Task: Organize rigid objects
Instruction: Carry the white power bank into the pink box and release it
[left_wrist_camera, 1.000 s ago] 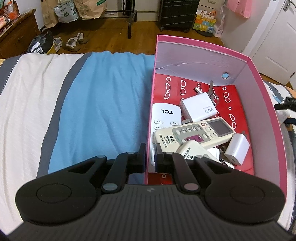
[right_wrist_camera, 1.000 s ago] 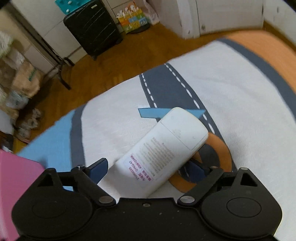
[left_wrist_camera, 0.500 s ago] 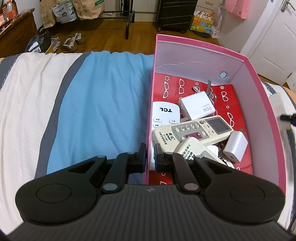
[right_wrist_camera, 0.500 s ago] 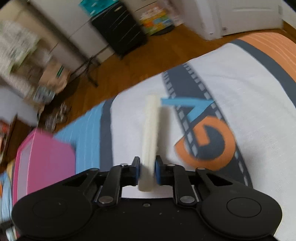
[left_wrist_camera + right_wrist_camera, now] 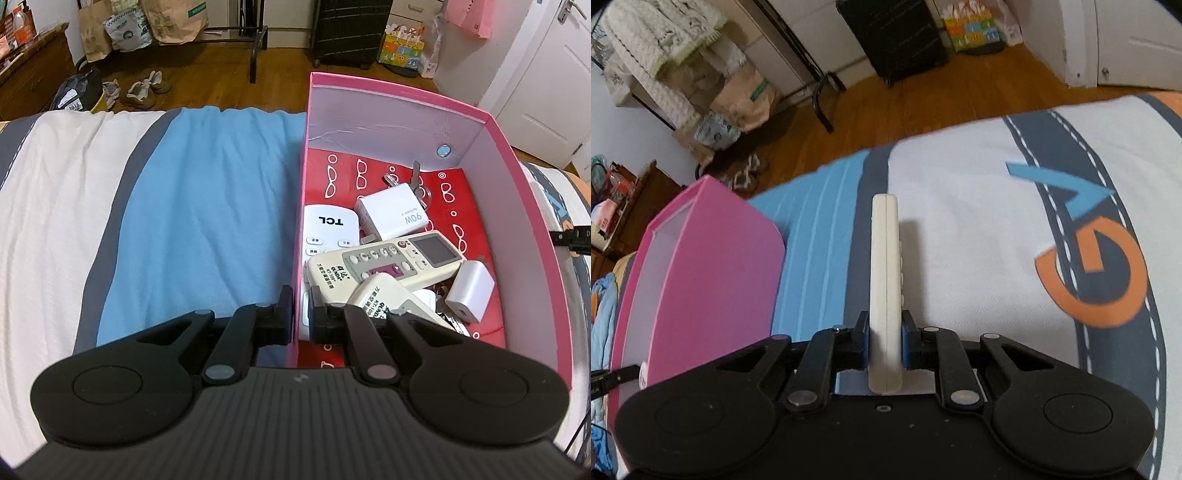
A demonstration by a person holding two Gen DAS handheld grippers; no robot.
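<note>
The bed (image 5: 207,206), with its blue and white cover, carries the pink box (image 5: 491,122), the landmark for everything here. A second ago the cream remote (image 5: 884,280) lay flat on the cover well to the right of the box, with the right gripper (image 5: 884,345) spread around it; now the fingers are pressed onto its faces, the remote stands on edge in the pinch, and the box has swung into the right wrist view at the left (so the carry toward it seems under way). The left gripper (image 5: 298,314) has not moved: it stays clamped on the box's near left wall, one finger outside and one inside, probably steadying the box. Inside the box lie a white TCL remote (image 5: 328,230) against the left wall, two cream remotes (image 5: 384,260) stacked in the middle, a 90W charger (image 5: 393,216) behind them, and a smaller white charger (image 5: 471,291) toward the right wall. The held remote likely goes in on top of these.
</note>
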